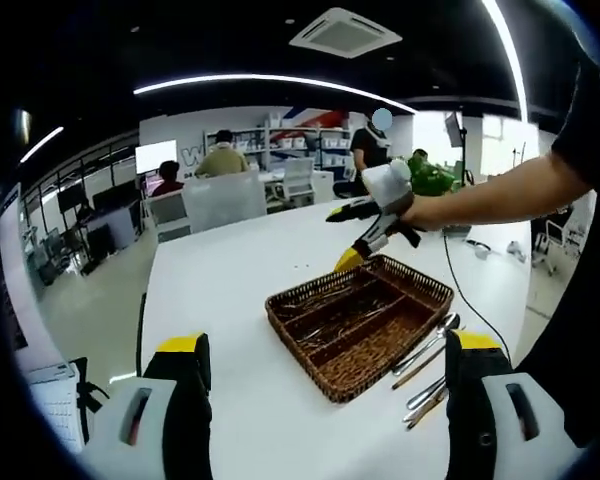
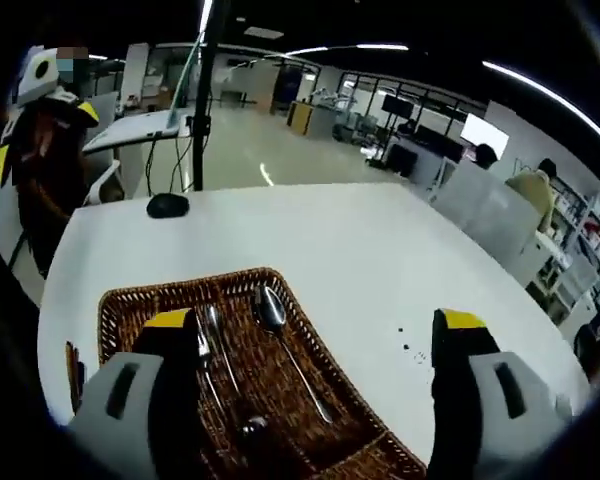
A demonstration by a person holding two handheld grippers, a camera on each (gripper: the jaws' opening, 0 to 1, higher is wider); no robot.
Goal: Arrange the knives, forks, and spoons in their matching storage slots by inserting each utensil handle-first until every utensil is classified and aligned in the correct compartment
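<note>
Left gripper view: one brown woven wicker tray [image 1: 420, 283] on white table [image 1: 230, 280]; contents blurred, uncounted. About four metal utensils [image 1: 427, 358] beside it, partly hidden behind left gripper [image 1: 325, 365], jaws spread, empty. Right gripper [image 1: 365, 240] above tray. Right gripper view: right gripper spread; one steel spoon [image 2: 272, 312] in tray, others obscured.

A brown wicker tray [image 1: 352, 352] holds cutlery in its slots; loose utensils [image 1: 427, 365] lie just beside it.
</note>
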